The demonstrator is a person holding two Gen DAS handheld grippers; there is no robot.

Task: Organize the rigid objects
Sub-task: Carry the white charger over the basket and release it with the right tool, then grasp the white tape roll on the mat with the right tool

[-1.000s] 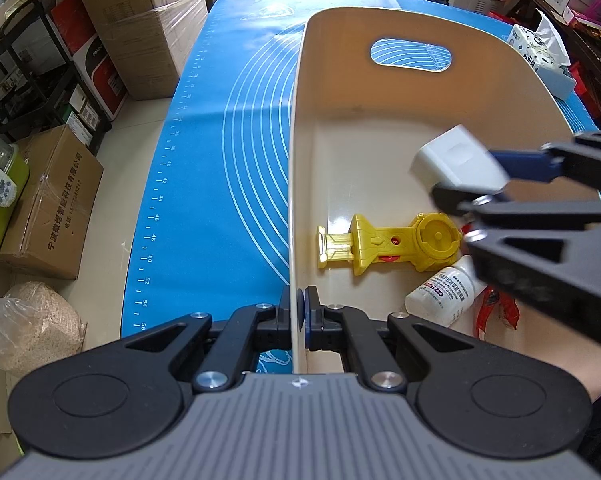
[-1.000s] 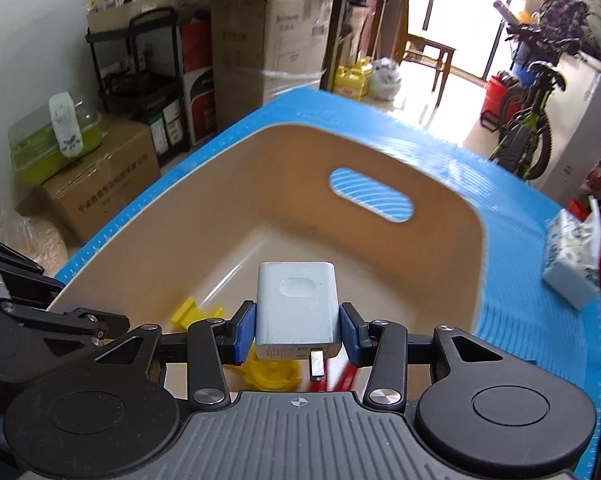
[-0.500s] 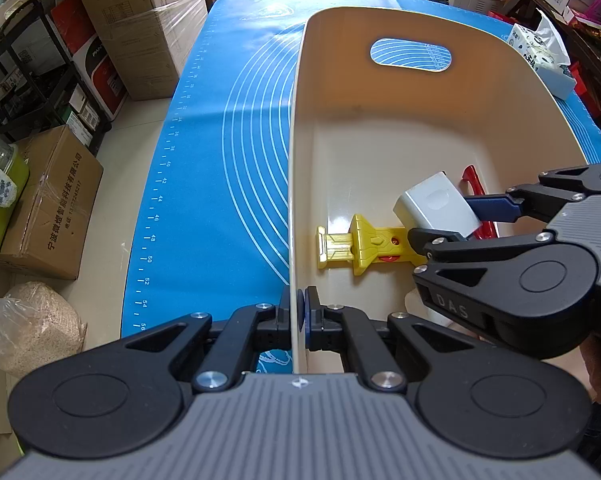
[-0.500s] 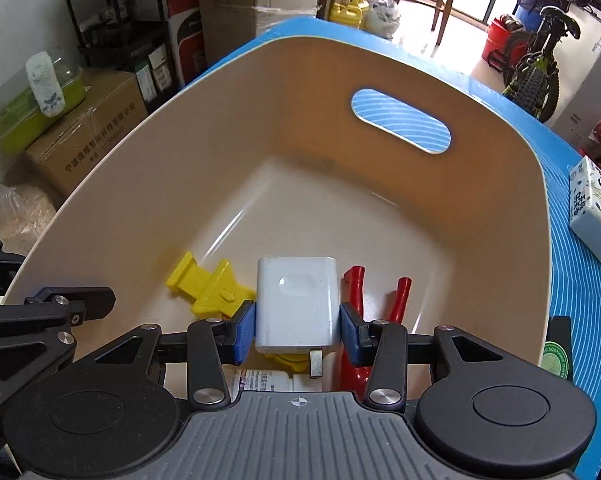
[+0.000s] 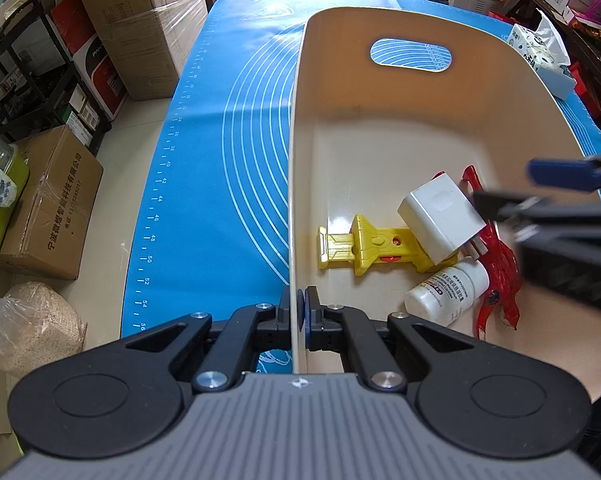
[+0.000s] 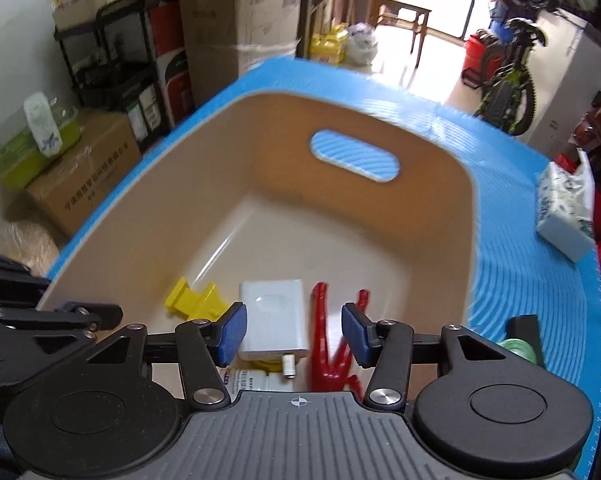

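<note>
Charger's in the bin, right gripper's let go

The right gripper (image 6: 293, 334) hangs over the near end of the beige bin (image 5: 296, 168) with its jaws spread and nothing between them. The white charger block (image 5: 440, 218) lies just below and a bit toward the left jaw, tilted, propped on the yellow toy piece (image 5: 364, 246), prongs pointing back at the gripper. It's a smooth, boxy, rounded-corner cube. Beside it are red pliers (image 5: 496, 256) and a small white bottle (image 5: 446, 294), all bunched at the near end. The left gripper (image 5: 299, 312) is clenched on the bin's side wall, steadying it on the blue mat (image 5: 220, 140) covering the table. The right one's nearer to whatever comes next, I'd guess.
</note>
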